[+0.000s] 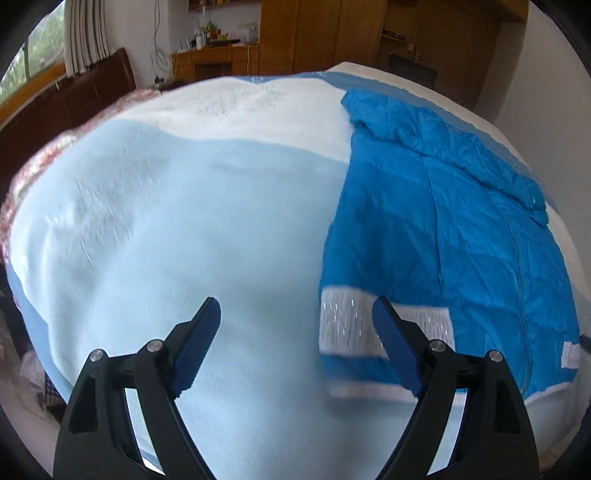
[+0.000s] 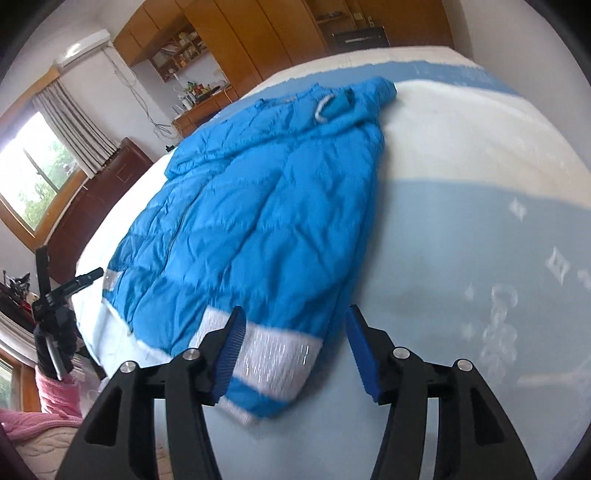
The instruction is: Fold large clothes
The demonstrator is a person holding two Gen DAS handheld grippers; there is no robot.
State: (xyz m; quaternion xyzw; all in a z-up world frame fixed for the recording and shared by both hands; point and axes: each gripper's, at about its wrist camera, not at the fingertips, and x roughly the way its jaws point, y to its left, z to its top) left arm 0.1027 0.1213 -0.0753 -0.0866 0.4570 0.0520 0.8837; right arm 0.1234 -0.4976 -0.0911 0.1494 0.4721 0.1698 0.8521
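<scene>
Blue puffer jacket (image 2: pixel 258 206) on bed (image 1: pixel 147 240): light, soft, slippery. We'd pinch the knit hem band (image 2: pixel 273 354). Left hand-held gripper (image 1: pixel 295 332) and right hand-held gripper (image 2: pixel 293 339) both apart, empty.

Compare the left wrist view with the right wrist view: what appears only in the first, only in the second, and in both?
Only the left wrist view shows the left gripper, open over the pale blanket. Only the right wrist view shows the right gripper, open over the jacket's white sleeve band, plus the air conditioner and window. Both show the blue jacket lying on the bed, and the wooden wardrobe.
</scene>
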